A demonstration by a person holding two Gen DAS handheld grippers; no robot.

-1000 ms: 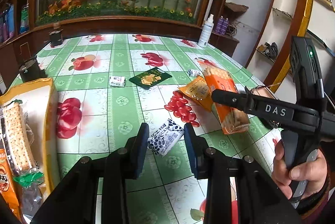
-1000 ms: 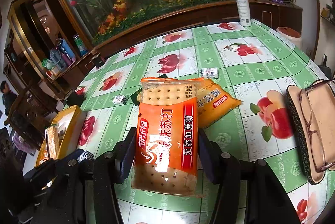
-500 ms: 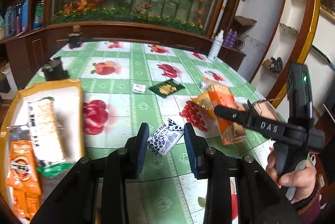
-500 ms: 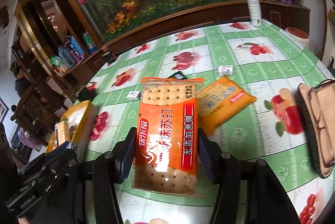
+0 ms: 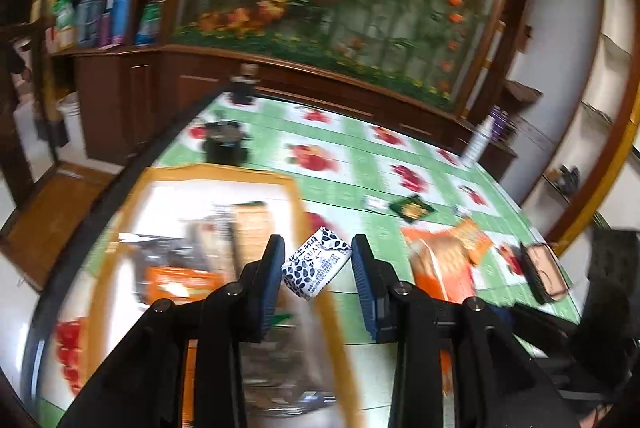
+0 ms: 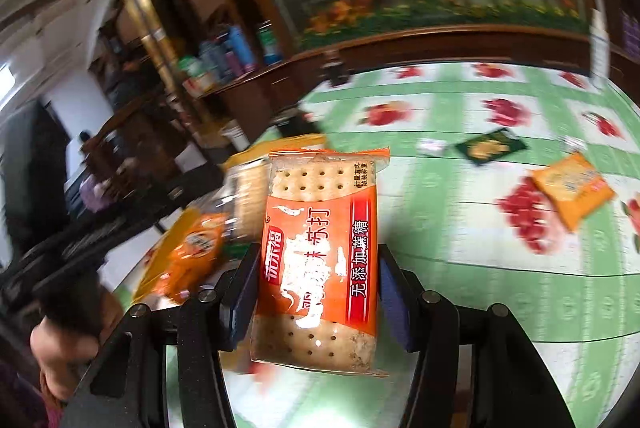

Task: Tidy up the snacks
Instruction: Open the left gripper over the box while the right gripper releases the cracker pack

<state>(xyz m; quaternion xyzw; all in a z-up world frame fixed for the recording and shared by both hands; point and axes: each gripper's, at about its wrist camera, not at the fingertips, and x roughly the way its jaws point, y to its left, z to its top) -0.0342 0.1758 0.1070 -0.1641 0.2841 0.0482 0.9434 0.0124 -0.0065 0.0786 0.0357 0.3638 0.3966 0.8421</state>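
While several packets already lie in the yellow tray, our left gripper carries a small white packet, our right gripper clamps soda crackers, and three snacks wait on the table.

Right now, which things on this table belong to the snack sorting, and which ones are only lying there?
Part of the job:
- small black-and-white snack packet held in the left gripper
- orange soda cracker pack held in the right gripper
- yellow-rimmed tray
- orange snack pack
- dark green snack packet

Only lying there:
- glasses case
- white spray bottle
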